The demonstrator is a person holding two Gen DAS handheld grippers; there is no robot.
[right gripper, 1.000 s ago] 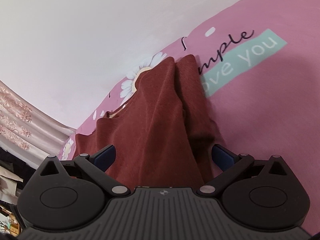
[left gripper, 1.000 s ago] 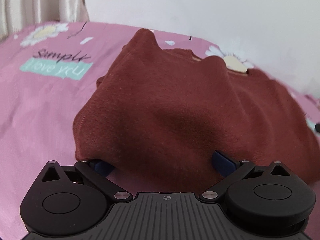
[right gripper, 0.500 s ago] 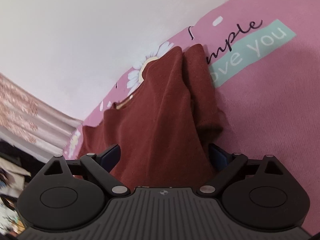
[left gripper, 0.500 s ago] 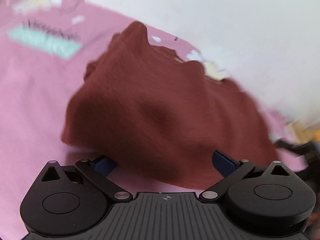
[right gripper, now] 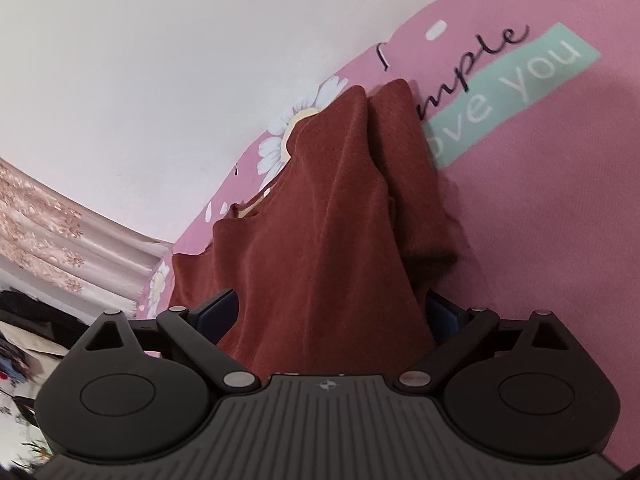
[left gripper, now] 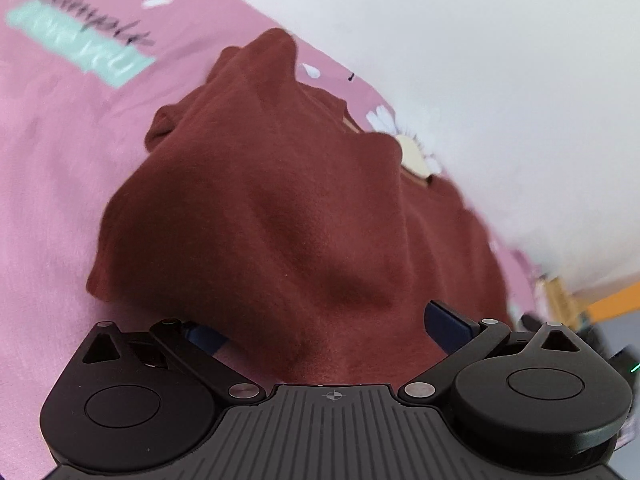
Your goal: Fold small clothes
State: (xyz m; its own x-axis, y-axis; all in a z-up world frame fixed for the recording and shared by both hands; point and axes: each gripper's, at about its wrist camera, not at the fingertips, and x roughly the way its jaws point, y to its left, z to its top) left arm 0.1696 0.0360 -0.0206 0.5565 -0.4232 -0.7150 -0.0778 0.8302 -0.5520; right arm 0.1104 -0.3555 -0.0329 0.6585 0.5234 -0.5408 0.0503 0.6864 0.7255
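Note:
A small rust-brown garment [left gripper: 280, 208] lies on the pink bedsheet [left gripper: 48, 168], part of it lifted into a ridge. In the left wrist view the cloth drapes over and between my left gripper's [left gripper: 324, 332] blue fingers [left gripper: 448, 324], jaws wide apart. In the right wrist view the same garment [right gripper: 332, 240] runs up from between my right gripper's [right gripper: 328, 320] blue fingers [right gripper: 218, 312], also wide apart. Fingertips are hidden under the cloth on both sides.
The sheet carries a teal label with lettering [right gripper: 516, 88] and white daisy prints [left gripper: 404, 136]. A white wall [left gripper: 480, 60] borders the bed's far side. A patterned curtain [right gripper: 52, 236] and dark clutter [right gripper: 24, 320] stand at the left of the right wrist view.
Both grippers tilted and shifted; the left view swung so the garment's ridge leans right. The garment stays draped between the fingers of each, jaws unchanged.

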